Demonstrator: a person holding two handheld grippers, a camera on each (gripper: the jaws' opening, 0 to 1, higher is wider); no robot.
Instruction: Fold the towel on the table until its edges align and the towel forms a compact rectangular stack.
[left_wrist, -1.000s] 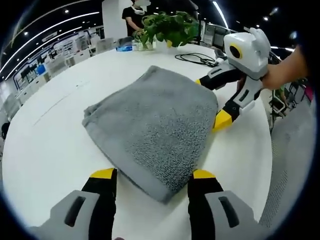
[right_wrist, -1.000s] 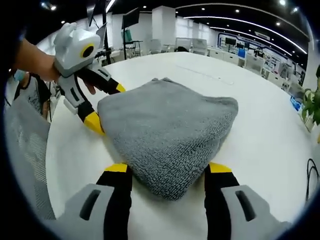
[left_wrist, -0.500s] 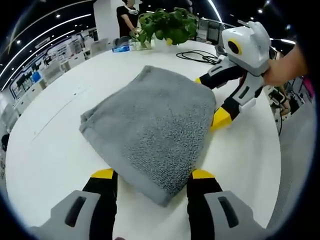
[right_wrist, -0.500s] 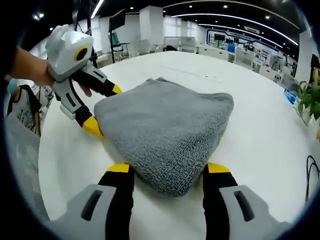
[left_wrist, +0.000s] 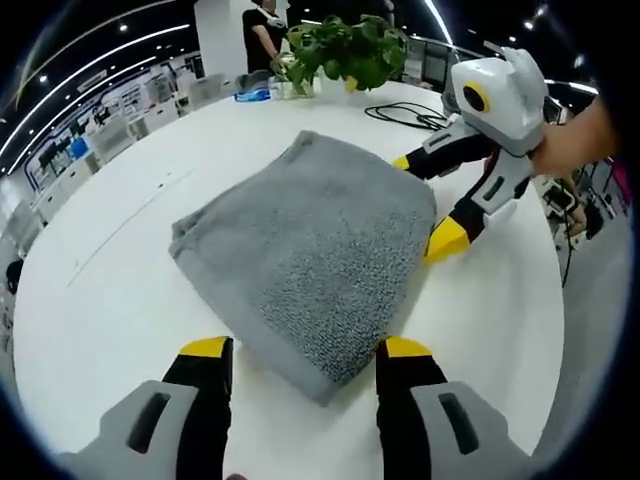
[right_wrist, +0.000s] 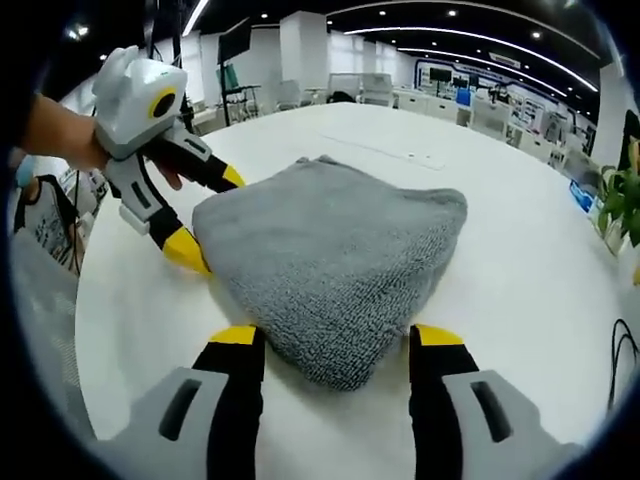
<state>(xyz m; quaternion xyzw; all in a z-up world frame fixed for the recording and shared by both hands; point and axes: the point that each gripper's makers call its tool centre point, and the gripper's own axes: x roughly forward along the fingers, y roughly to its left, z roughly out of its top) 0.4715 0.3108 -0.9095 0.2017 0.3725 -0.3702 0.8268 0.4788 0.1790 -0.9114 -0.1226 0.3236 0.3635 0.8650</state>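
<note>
Looks pretty much done to me — the grey terry-cloth towel (left_wrist: 310, 245) sits mid-table as a thick, fuzzy rectangular stack on the smooth round white table (left_wrist: 120, 260), edges roughly lined up. Maybe a final tidy left. The left gripper (left_wrist: 305, 352) has its jaws spread around the near corner, gripping nothing; the right gripper (right_wrist: 335, 338) is spread the same way at its corner — nothing pinched

Folded grey terry-cloth towel (left_wrist: 315, 255): rough, looped nap, matt, lying between the fingers. White round surface (left_wrist: 120, 270) under it: smooth, faint sheen. Left gripper (left_wrist: 305, 350) fingers (left_wrist: 205, 350): black matt plastic, yellow tips. Right gripper (right_wrist: 335, 338) the same, grey plastic housing.
</note>
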